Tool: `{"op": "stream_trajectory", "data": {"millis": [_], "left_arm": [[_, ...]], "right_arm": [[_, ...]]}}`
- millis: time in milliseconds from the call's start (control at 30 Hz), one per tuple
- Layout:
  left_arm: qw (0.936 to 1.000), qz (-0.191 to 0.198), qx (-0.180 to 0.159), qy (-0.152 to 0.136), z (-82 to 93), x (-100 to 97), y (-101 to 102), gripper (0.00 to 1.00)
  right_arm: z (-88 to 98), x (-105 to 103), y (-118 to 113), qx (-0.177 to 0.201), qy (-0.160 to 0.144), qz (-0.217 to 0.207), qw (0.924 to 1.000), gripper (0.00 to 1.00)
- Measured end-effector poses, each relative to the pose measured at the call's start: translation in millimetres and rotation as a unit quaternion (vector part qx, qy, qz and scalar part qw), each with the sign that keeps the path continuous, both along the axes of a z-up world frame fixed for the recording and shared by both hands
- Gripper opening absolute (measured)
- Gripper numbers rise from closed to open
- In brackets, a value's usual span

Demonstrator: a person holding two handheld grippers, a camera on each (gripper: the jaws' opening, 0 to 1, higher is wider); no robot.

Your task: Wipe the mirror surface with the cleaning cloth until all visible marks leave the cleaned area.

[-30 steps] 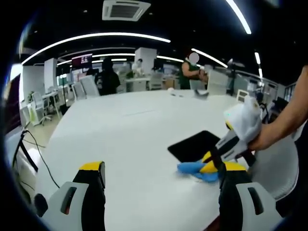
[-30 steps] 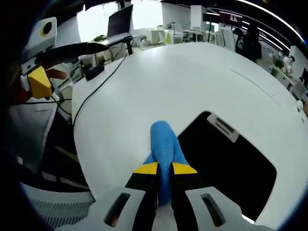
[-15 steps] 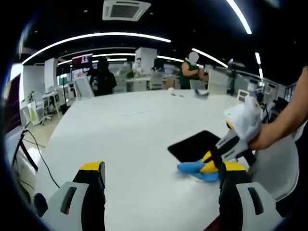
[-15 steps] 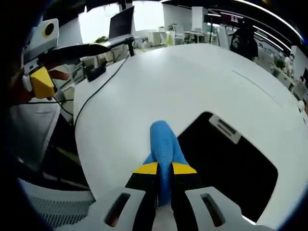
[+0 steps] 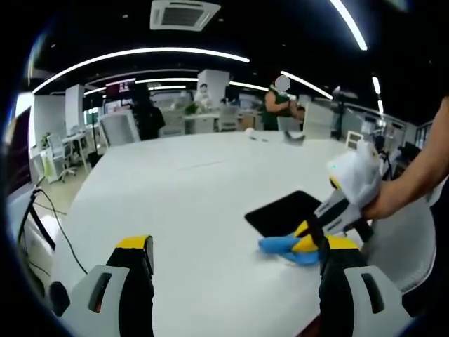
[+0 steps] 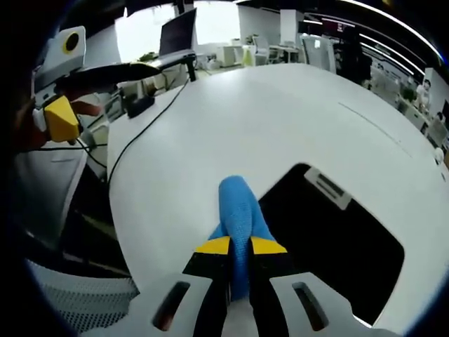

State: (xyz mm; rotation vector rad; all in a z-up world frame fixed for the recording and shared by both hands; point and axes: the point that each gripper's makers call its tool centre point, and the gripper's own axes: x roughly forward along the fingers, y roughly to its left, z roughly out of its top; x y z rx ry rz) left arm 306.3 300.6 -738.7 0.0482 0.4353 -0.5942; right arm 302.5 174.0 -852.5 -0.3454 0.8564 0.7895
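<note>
Gripping blue cloth (image 6: 240, 210), right gripper (image 6: 240, 246) beside dark mirror (image 6: 330, 246).

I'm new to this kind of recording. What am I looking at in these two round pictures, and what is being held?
A person holds a two-jaw tool in each hand; each carries a fisheye camera looking along its own jaws. In the left gripper view, the left gripper stands open and empty above the large white table. The right gripper enters that picture from the right, held by the person's hand. In the right gripper view, that gripper's yellow-tipped jaws are shut on a blue cleaning cloth lying on the table. Beside it lies a flat dark rectangular mirror. Cables trail off the table edge.
</note>
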Motion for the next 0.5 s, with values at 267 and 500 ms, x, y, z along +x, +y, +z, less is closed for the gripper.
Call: {"op": "stream_trajectory", "data": {"millis": [267,500], "left_arm": [[1.0,0.001,0.0,0.0,-0.3,-0.6,0.3,0.99],[1.0,0.002,0.0,0.0,-0.2,0.0,0.7,0.99]], "right_arm": [[-0.2,-0.2,-0.3,-0.001,0.001,0.003,1.0,0.03],[-0.1,-0.2,-0.4,-0.001,0.002,0.005,1.0,0.03]]}}
